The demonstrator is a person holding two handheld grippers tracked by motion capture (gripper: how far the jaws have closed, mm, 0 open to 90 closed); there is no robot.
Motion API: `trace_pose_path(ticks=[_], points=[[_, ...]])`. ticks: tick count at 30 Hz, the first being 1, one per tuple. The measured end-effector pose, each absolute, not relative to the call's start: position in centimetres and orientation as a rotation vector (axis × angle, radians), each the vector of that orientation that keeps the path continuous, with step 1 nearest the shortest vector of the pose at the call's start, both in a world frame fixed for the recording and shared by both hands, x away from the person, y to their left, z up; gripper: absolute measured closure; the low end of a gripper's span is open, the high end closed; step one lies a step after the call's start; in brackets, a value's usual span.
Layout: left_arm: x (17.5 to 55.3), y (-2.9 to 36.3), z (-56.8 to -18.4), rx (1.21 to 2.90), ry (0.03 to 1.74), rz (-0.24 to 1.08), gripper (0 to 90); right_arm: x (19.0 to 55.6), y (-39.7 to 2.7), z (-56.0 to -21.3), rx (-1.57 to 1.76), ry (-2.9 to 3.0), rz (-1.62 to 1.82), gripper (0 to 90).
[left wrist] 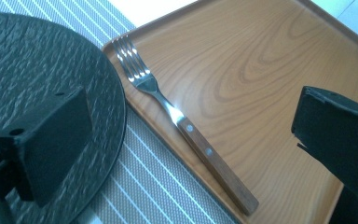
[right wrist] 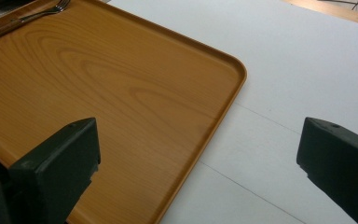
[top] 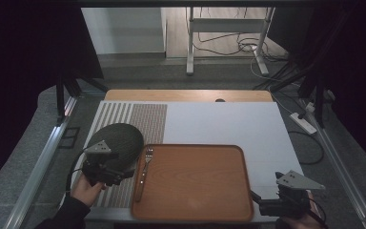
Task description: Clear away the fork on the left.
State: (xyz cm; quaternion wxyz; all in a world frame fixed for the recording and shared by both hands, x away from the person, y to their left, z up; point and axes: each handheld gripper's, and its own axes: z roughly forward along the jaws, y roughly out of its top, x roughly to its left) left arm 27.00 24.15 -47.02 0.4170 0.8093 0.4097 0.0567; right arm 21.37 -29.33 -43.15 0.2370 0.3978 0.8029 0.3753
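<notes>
The left claw [top: 108, 172] stood wide open, holding nothing, its two black jaws spread either side of the fork [left wrist: 179, 122]. The right claw [top: 267, 206] was open and empty too, hanging over the near right corner of the tray [right wrist: 121, 93], where the rim met the white surface [top: 228, 121].

The fork lay along the tray's left edge, prongs pointing away from the person, handle toward them. Just beside it, off the tray, the dark plate [top: 121, 140] sat on the striped mat [top: 147, 119].

Judging by this, the work looked barely begun: the fork was untouched, the plate was still off the tray, and the tray's middle was bare. A grasp on the fork seemed the likeliest next step.

The fork had shiny steel prongs and a straight wooden handle with two small rivets. The tray was warm orange-brown wood grain, rectangular with rounded corners and a low raised rim. The plate was round and roughly pebbled; the mat looked woven, with fine pale lines.
</notes>
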Motion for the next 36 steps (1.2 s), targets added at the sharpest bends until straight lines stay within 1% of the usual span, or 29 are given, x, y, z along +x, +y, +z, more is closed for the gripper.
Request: trace_pose_path(ticks=[6,22,36], points=[[26.0,25.0,-47.1,2.02,1.048,0.132,0.0,21.4,-29.3,-43.2,1.093,2.199,1.029,0.0],[23.8,26.8,-47.0,2.008,1.088,0.167,0.0,21.4,-29.3,-43.2,1.098,2.197,1.028,0.0],[21.8,28.1,-47.2,2.021,1.162,0.206,0.0,21.4,-29.4,-43.1,1.104,2.198,1.021,0.0]])
